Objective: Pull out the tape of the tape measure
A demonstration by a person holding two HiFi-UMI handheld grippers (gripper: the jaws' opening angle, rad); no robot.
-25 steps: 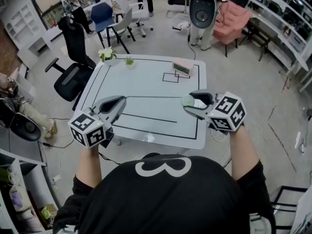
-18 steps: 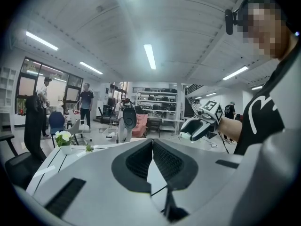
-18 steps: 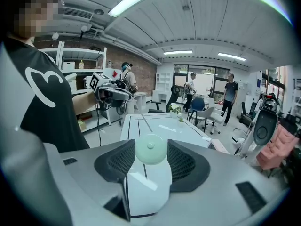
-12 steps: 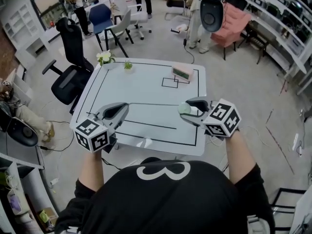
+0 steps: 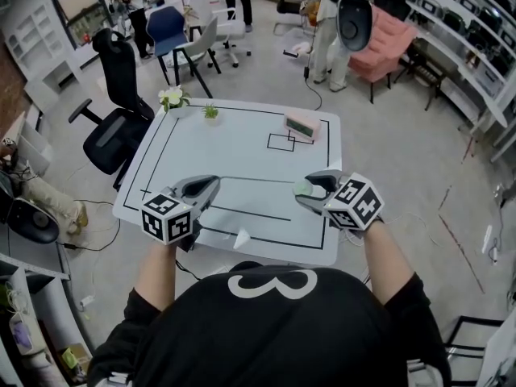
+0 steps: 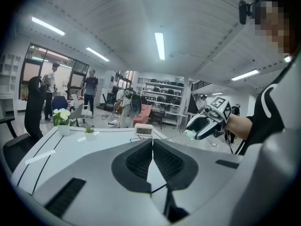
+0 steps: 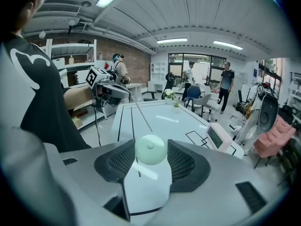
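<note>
A: Green tape measure (image 5: 305, 189) clamped in right tool (image 7: 150, 145), above counter (image 5: 242, 143); tape (image 5: 258, 180) stretched across to left tool (image 6: 152, 142), pinched shut on its end.
B: Looks mid-pull. Next: draw tools further apart, keeping both grips firm and tape level.

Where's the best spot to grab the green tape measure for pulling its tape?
Clamp the tape measure across its round body's opposite sides, coming from the side away from the tape, which then runs out freely. The right gripper holds it so.
</note>
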